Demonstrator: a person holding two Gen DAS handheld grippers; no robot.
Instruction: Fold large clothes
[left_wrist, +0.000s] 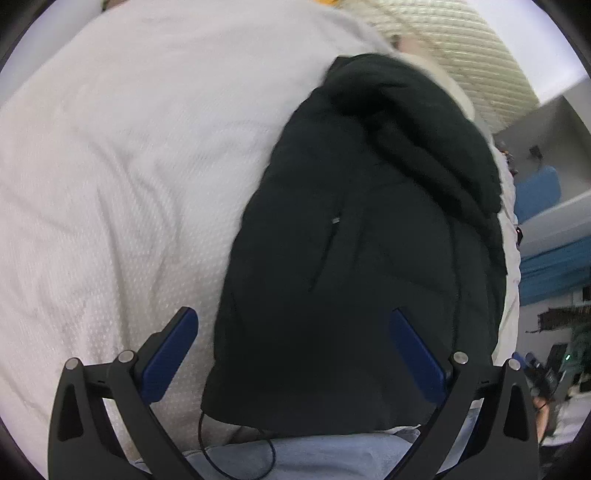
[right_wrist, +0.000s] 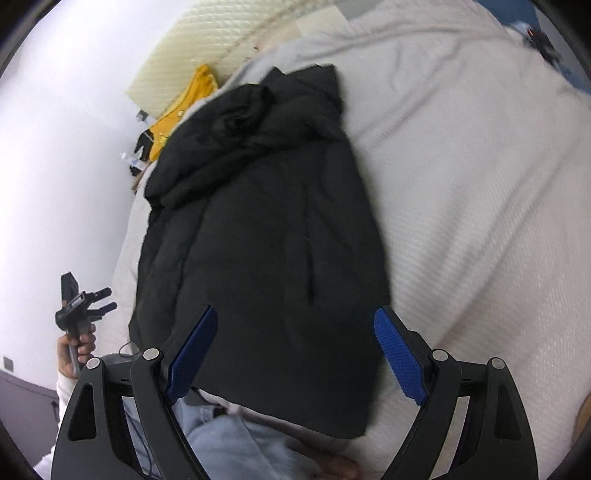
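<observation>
Above the black jacket (left_wrist: 354, 240), both grippers' fingers (left_wrist: 417, 354) (right_wrist: 397, 356) spread wide; nothing gripped.

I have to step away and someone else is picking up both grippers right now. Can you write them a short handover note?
Left gripper: open, holding nothing, over the near hem of the black jacket.
Right gripper: open, holding nothing, also over the jacket's near end.
Jacket: lies lengthwise on the white bedspread, hood end away from you. It looks narrowed into a long strip, so the sides seem already folded in, though I cannot confirm this.
Left to do: probably grip the near hem with both grippers and fold it up toward the hood, then tidy the bundle.
</observation>
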